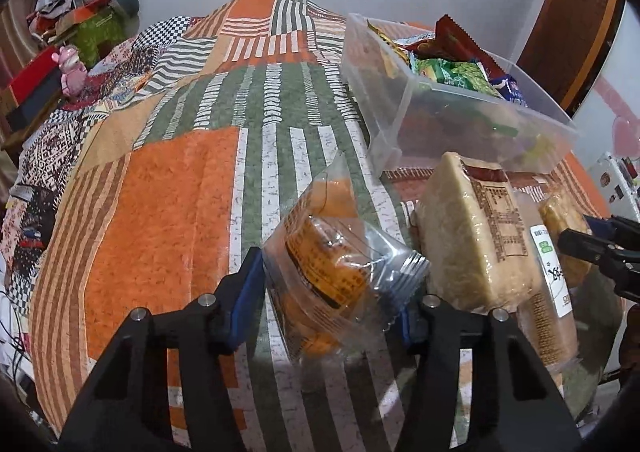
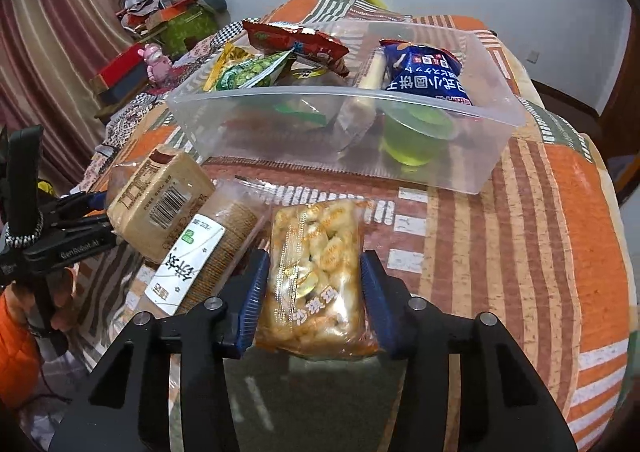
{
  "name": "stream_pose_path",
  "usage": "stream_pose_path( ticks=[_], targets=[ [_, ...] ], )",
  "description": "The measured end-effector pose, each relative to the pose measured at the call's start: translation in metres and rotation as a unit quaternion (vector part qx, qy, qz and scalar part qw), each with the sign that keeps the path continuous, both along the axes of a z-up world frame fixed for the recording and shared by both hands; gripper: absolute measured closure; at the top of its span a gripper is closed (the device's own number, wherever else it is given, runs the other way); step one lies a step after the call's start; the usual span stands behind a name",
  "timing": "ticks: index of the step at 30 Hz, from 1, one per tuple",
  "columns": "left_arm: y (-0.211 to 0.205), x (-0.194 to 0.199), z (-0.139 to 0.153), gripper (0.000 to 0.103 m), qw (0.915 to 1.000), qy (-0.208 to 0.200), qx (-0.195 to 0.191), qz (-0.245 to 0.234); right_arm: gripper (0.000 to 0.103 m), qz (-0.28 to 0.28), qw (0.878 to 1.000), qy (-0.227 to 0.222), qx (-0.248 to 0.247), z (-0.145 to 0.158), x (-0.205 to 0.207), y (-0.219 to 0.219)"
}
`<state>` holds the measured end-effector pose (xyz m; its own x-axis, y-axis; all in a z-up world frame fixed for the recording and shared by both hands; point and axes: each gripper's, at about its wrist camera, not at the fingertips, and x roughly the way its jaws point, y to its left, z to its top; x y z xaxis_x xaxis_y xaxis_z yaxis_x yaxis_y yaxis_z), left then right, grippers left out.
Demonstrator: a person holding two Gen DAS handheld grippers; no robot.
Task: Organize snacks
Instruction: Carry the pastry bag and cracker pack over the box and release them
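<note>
My left fingers (image 1: 334, 292) clench an orange pastry packet (image 1: 324, 272) between them; my right fingers (image 2: 314, 292) clamp the sachima packet (image 2: 316, 276) sides.

Wrapped snacks (image 2: 316, 276) — beside clear bin (image 2: 496, 156)

Right gripper (image 2: 314, 300) fingers (image 2: 252, 300) pressing a puffed-snack packet (image 2: 316, 284), clear snack-filled bin (image 2: 472, 156) beyond, patchwork cloth (image 2: 540, 252) beneath

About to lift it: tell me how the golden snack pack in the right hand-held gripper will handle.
The golden snack pack probably flexes: loose lumpy pieces in soft film. Its glossy wrapper may slip between the pads. The pieces look crisp, so hard squeezing could crush them.
</note>
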<state>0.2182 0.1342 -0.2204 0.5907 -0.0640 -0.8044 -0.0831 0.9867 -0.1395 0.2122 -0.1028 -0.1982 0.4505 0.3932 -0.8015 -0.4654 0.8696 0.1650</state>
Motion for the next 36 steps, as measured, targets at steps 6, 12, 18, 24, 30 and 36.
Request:
stream_pose_path(
  ticks=[6, 12, 18, 24, 30, 36],
  targets=[
    [0.001, -0.006, 0.006, 0.054, 1.0, -0.002, 0.003, 0.008, 0.053, 0.005, 0.999, 0.03, 0.012, -0.009, 0.005, 0.004],
    [-0.005, -0.016, 0.024, 0.055, 0.9997, -0.022, 0.014, -0.002, 0.059, -0.004, 1.0, 0.006, -0.006, -0.008, 0.0, 0.011],
    [-0.006, -0.021, 0.045, 0.055, 0.9988, -0.044, 0.018, 0.005, 0.06, -0.018, 1.0, -0.009, 0.0, 0.002, -0.001, 0.004],
    [-0.009, -0.016, 0.079, 0.055, 0.9969, -0.076, 0.016, 0.003, 0.06, -0.031, 0.998, -0.05, 0.011, 0.033, 0.002, -0.011],
    [-0.023, -0.003, 0.11, 0.055, 0.9941, -0.108, 0.008, -0.01, 0.06, -0.039, 0.995, -0.09, 0.022, 0.061, 0.007, -0.02],
    [-0.045, 0.017, 0.135, 0.055, 0.9905, -0.135, 0.002, -0.028, 0.06, -0.046, 0.992, -0.117, 0.031, 0.079, 0.017, -0.024]
  ],
)
